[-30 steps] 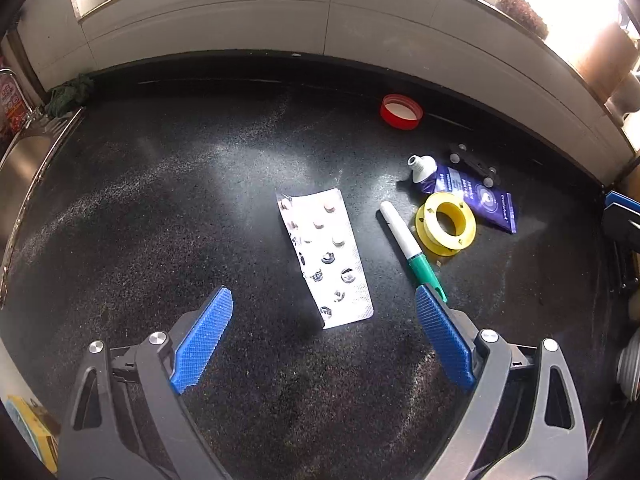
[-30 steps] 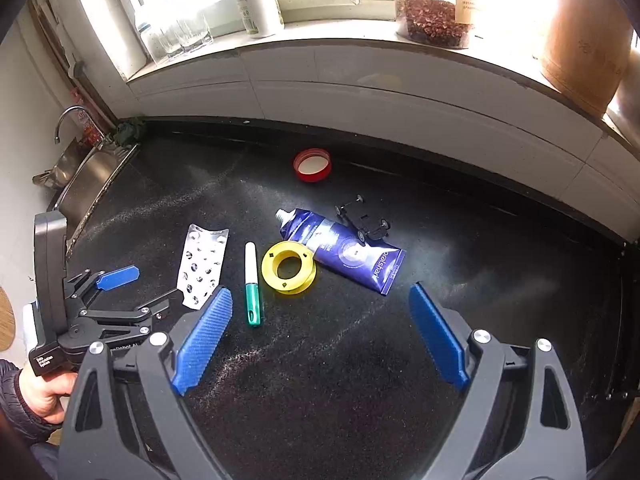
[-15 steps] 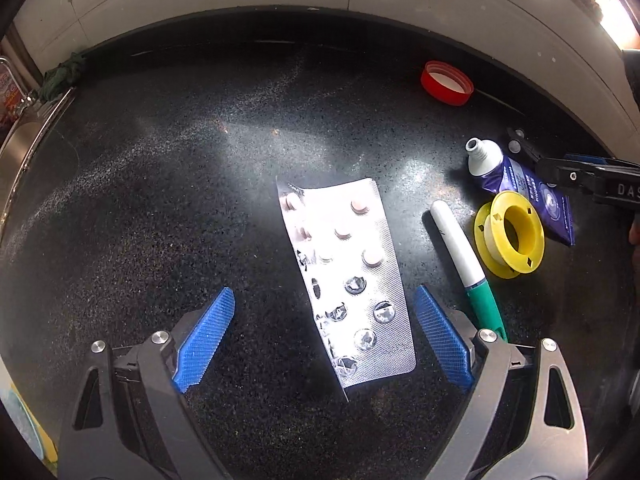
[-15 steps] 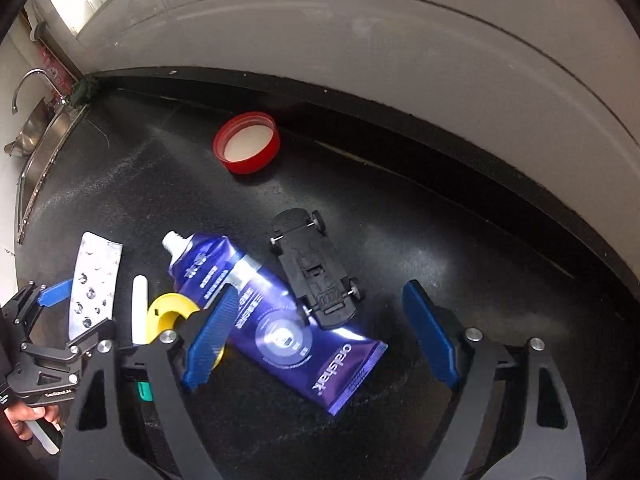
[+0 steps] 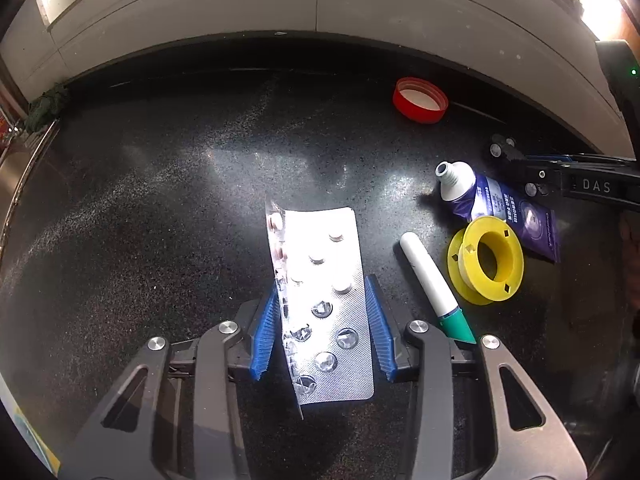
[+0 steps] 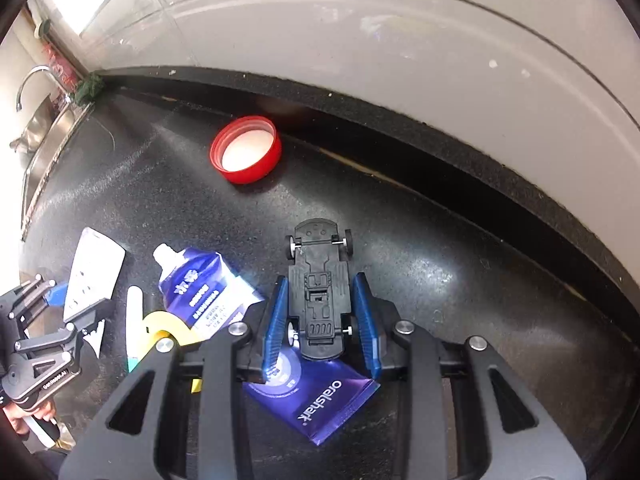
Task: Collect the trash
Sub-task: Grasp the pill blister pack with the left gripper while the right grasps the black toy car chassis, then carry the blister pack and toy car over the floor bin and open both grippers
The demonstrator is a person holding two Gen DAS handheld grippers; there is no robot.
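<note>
A silver blister pack (image 5: 324, 300) with several pills lies on the black counter (image 5: 160, 220). My left gripper (image 5: 322, 286) points down over it. Its jaws are closing, and the blue pads (image 5: 266, 324) touch the pack's two long edges; the left edge is curled up. In the right wrist view a black toy car (image 6: 320, 300) lies upside down, partly on a blue toothpaste tube (image 6: 208, 288). My right gripper (image 6: 320, 280) straddles the car. Its jaws are closing too, with the pads against the car's sides.
A red cap (image 5: 420, 100) lies near the back wall. A white and green pen (image 5: 430, 280) and a yellow spool (image 5: 486, 266) sit right of the pack. A sink (image 6: 40, 140) with a tap is at the far left. A hand holds the left gripper (image 6: 60, 312).
Both grippers came down and narrowed from wide open. The left now brackets the blister pack; the right swung over to the toy car and pinches it.
</note>
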